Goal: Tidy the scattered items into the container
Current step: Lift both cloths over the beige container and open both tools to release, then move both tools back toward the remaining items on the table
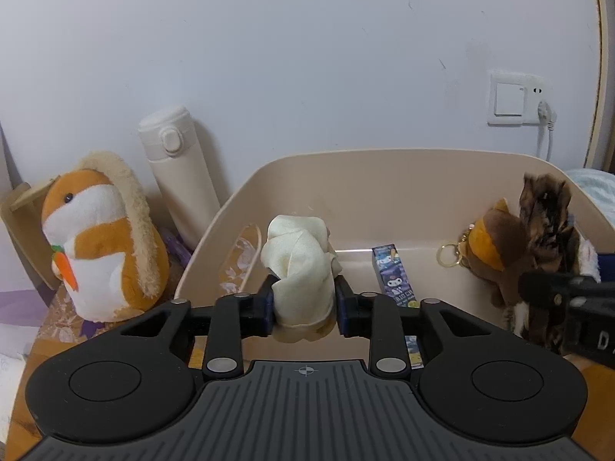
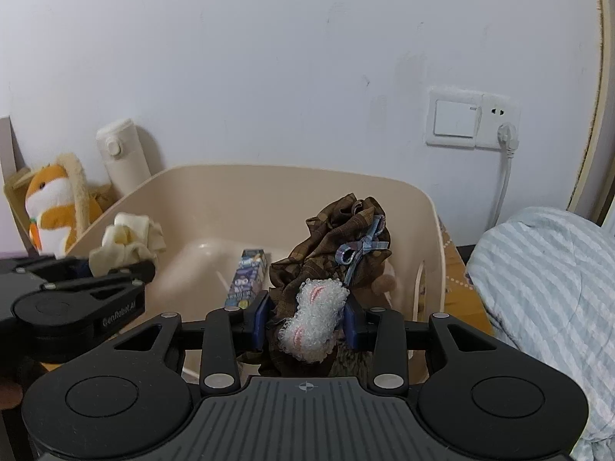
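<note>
My left gripper (image 1: 304,301) is shut on a cream cloth (image 1: 298,257) and holds it over the near left part of the beige tub (image 1: 384,165). My right gripper (image 2: 305,317) is shut on a brown plaid cloth bundle (image 2: 330,230) with a white fuzzy sock (image 2: 315,315), held over the tub's right side (image 2: 434,223). In the tub lie a purple cartoon box (image 1: 392,272), a brown plush keychain (image 1: 496,246) and a clear floral item (image 1: 240,257). The left gripper and cream cloth (image 2: 127,242) show at the right wrist view's left.
An orange and white plush hamster (image 1: 96,238) and a cream thermos bottle (image 1: 177,169) stand left of the tub against the wall. A wall switch and socket with a plugged cable (image 2: 472,123) are behind. Striped bedding (image 2: 546,288) lies to the right.
</note>
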Demonstrator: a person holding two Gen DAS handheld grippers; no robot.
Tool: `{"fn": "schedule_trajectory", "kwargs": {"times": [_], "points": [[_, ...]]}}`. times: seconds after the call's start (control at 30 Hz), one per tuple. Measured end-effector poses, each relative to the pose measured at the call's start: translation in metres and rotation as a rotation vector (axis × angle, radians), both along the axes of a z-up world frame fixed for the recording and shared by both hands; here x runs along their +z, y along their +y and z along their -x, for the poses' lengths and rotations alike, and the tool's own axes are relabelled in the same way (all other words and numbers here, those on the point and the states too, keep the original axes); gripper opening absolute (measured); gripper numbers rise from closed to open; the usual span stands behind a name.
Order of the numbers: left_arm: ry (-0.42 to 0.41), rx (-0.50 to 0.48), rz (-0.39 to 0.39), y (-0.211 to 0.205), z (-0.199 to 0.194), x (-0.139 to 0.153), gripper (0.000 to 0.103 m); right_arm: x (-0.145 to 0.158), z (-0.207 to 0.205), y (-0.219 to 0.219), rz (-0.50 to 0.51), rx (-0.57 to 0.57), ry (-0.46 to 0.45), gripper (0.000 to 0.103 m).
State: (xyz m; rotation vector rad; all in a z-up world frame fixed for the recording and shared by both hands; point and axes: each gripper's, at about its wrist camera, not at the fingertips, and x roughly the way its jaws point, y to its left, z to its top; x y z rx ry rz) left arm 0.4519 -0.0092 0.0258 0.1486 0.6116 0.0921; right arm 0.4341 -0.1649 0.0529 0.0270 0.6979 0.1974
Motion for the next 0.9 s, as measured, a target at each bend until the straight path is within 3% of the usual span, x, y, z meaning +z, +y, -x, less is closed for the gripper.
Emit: {"fn": "schedule_trajectory", "kwargs": {"times": [0.03,0.1,0.2,0.53,0.77,0.83,0.9], "points": [[-0.007,0.001,-0.003,0.0,0.001,0.001,0.036,-0.001,0.001,0.001,0.008,0.0,0.003,0.043],[-0.017,0.002,0.002,-0.001,0.005,0.004,0.053,0.0,0.003,0.002,0.022,-0.003,-0.011,0.048],[-0.046,0.001,0.015,-0.001,0.012,0.009,0.064,0.006,0.01,0.003,0.042,0.001,-0.047,0.054],[-0.119,0.024,0.117,0.015,0.052,0.032,0.071,0.03,0.05,-0.003,0.04,0.005,-0.171,0.074],[-0.112,0.049,0.166,0.029,0.092,0.03,0.073,0.041,0.101,-0.001,0.06,0.055,-0.255,0.079],[-0.1,0.055,0.177,0.032,0.106,0.025,0.073,0.04,0.118,-0.002,0.05,0.073,-0.266,0.089],[-0.085,0.044,0.188,0.034,0.119,0.021,0.073,0.036,0.133,-0.001,0.058,0.093,-0.274,0.089]]}}
